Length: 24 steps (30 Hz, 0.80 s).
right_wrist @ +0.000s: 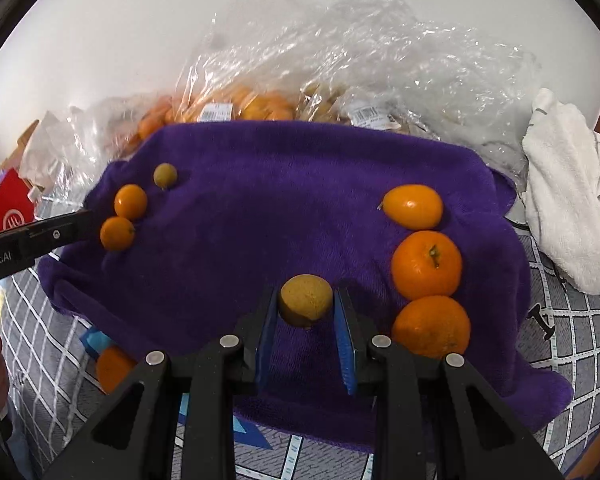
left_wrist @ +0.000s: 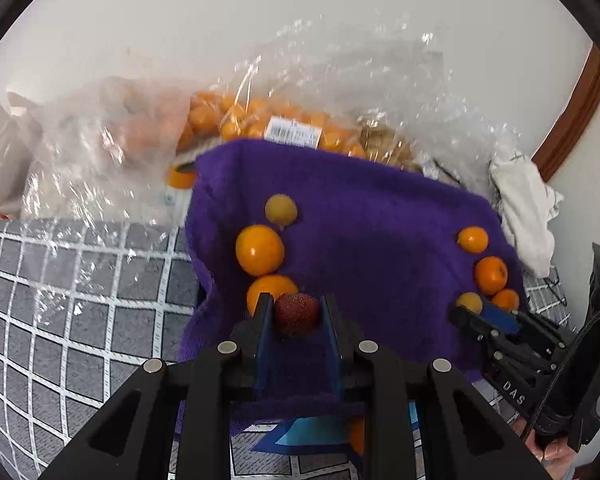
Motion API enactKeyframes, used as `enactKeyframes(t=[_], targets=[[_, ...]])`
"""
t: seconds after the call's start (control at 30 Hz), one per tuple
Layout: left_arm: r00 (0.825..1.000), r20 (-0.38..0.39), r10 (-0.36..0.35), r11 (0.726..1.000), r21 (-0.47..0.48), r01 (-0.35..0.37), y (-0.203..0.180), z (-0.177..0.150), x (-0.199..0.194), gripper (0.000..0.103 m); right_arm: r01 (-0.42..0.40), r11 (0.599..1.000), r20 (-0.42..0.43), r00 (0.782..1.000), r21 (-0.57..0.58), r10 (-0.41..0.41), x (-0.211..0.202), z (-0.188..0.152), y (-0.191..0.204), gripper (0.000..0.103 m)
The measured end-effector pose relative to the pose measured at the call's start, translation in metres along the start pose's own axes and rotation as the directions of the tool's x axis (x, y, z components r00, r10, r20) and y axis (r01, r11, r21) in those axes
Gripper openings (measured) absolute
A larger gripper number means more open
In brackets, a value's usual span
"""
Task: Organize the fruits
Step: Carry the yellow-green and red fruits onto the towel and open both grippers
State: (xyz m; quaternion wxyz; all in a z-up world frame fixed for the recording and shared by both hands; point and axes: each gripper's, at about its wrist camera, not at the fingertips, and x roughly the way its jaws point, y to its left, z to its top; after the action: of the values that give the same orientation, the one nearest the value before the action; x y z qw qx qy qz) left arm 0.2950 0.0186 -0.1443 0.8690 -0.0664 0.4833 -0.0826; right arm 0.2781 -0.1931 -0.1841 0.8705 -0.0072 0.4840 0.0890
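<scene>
Bags (left_wrist: 236,120): orange fruit | left jaws clamp red berry (left_wrist: 297,314) | right jaws clamp yellow fruit (right_wrist: 306,300)

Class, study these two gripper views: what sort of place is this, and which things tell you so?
Probably a home, though that is uncertain: fruit lies on a purple towel spread over a grey checked cloth, with clear shop bags of fruit against a plain white wall.

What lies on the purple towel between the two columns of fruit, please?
In the right wrist view, the purple towel is bare between the left column and the right column.
</scene>
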Motion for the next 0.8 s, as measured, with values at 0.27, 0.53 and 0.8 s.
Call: enactKeyframes(t=[0.27, 0.53, 0.8], targets=[[1.000, -0.023, 0.020, 1.000, 0.001, -0.020, 0.002, -0.004, 0.010, 0.023, 0.015, 1.000, -0.008, 1.000, 0.016, -0.015, 0.005, -0.004, -0.004, 0.033], [0.998, -0.057, 0.021, 0.999, 0.033, -0.019, -0.002, -0.005, 0.013, 0.023, 0.024, 0.999, -0.006, 1.000, 0.032, -0.023, 0.002, -0.006, -0.007, 0.041], [0.996, -0.076, 0.049, 0.999, 0.025, -0.047, 0.002, -0.009, 0.022, 0.023, 0.030, 0.999, 0.021, 0.999, 0.039, -0.031, -0.012, -0.004, -0.009, 0.043]])
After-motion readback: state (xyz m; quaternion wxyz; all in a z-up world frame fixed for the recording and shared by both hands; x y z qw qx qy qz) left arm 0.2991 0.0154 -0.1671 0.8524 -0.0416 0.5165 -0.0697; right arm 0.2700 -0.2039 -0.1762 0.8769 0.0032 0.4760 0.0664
